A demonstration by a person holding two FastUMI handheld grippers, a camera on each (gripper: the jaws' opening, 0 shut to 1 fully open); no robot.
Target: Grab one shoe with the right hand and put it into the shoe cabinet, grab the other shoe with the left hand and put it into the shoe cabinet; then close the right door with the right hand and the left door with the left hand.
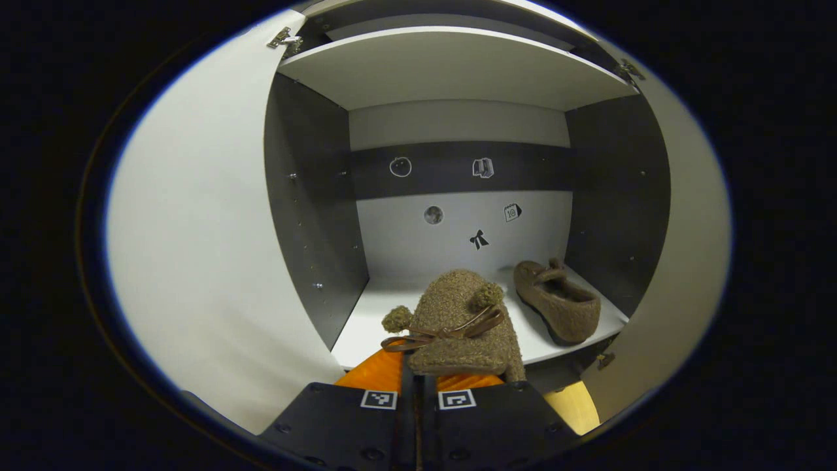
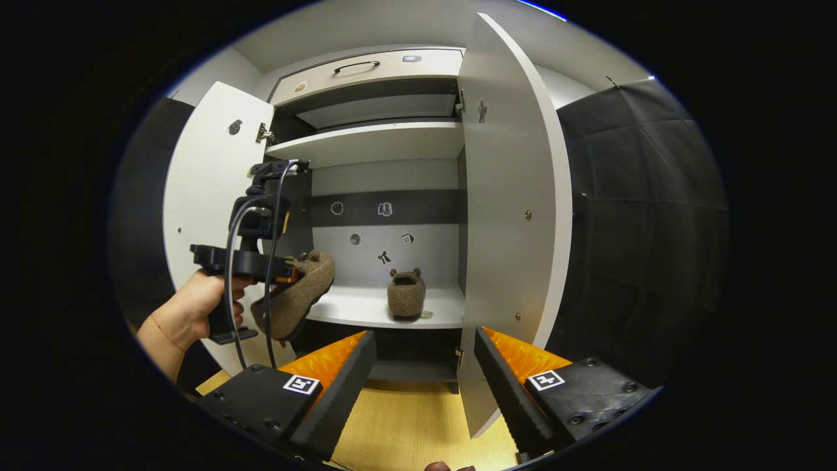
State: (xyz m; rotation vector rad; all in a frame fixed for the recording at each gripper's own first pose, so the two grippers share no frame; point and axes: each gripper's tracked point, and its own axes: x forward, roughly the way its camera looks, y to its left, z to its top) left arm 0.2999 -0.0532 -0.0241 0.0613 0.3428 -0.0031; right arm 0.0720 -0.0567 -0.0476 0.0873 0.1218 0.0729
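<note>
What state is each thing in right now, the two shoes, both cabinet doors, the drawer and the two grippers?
Shoe on the shelf: placed, resting inside the cabinet.
Held shoe: clamped in the left gripper, in front of the shelf.
Left door: open.
Right door: open.
Drawer: closed.
Left gripper: shut on the held shoe.
Right gripper: open, empty.

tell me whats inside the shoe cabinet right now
One brown shoe sits on the lower shelf, right side. The second shoe, gripped by the left gripper, hides part of the shelf front.
</note>
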